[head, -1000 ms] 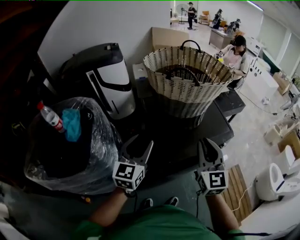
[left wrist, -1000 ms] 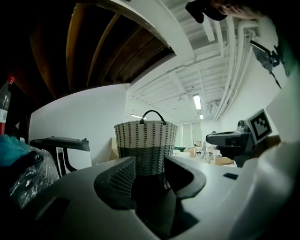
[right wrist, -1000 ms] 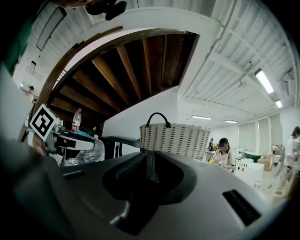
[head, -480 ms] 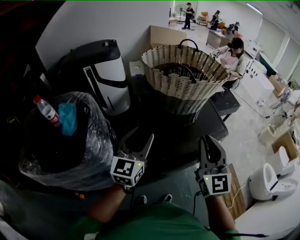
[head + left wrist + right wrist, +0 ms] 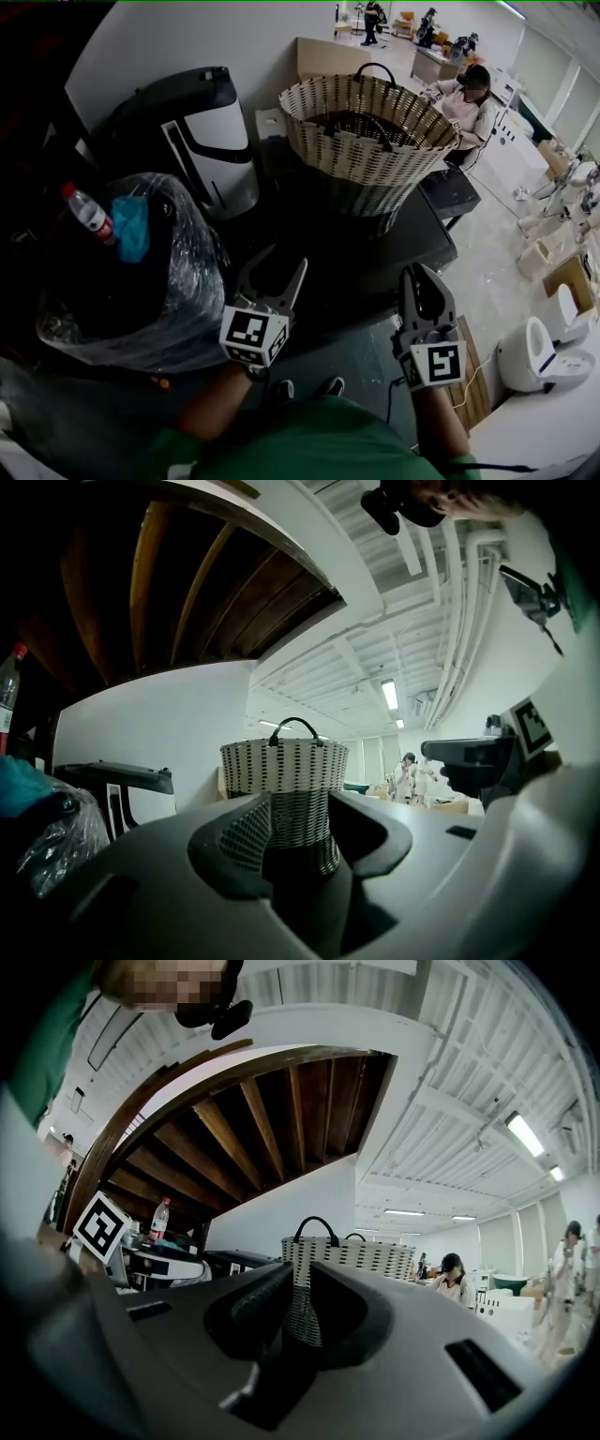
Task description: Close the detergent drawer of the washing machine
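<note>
Two grippers are pointing out level, side by side, near the front edge of a dark flat-topped machine [image 5: 375,258]. The left gripper [image 5: 275,272] is holding its jaws wide apart in a V, and nothing is sitting between them. The right gripper [image 5: 418,274] is holding its jaws almost together, with only a thin gap showing, and it is gripping nothing too. Both are hanging in the air, apart from each other.

A big woven basket [image 5: 361,141] with a black handle is standing on the machine's top, and something dark is lying inside it. In each gripper view the basket is showing far off through the gap in the jaws. The detergent drawer is not showing in any view, so I cannot tell where it is sitting.

On the left, a bin with a clear plastic bag [image 5: 187,291] is standing beside the machine. A red-capped bottle [image 5: 86,214] and a blue thing [image 5: 131,228] are poking out of its top. Behind the bin, a black and white appliance [image 5: 211,150] is standing by the white wall. A person [image 5: 464,103] is sitting behind the basket.
</note>
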Demonstrator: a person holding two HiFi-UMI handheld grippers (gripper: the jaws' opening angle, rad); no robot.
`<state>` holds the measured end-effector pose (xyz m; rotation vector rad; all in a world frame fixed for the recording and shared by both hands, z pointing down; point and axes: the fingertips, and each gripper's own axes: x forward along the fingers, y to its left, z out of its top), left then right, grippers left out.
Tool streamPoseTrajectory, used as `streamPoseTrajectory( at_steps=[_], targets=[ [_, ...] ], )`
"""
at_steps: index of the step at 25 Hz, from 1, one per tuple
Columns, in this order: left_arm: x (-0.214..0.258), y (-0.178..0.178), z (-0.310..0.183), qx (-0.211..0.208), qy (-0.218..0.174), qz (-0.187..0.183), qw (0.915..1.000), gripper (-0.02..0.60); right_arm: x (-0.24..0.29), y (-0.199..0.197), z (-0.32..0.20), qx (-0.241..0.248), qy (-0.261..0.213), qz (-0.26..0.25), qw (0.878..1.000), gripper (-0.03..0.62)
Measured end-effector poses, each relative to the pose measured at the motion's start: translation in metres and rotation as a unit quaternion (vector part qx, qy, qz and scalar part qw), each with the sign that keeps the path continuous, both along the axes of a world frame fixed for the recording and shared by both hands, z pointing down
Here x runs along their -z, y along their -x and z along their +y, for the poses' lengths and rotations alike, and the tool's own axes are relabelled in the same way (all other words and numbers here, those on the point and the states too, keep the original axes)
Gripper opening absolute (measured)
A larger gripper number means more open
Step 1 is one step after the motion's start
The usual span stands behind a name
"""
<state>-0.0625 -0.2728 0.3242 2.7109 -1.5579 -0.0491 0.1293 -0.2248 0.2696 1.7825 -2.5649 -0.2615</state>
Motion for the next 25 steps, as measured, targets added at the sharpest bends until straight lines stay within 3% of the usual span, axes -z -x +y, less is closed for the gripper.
streamPoseTrajectory(
  at_steps=[18,25],
  targets=[
    [-0.011,0.003,-0.005,0.016,0.015,-0.019,0.9996,0.199,-0.011,-0.004,-0.007,0.017,0.000,-0.020,1.000,0.072],
    [-0.022,-0.001,-0.009,0.022,0.020,-0.023,0.9993,0.199,-0.029,-0.016,-0.013,0.012,0.024,-0.033,0.999,0.072]
  ],
)
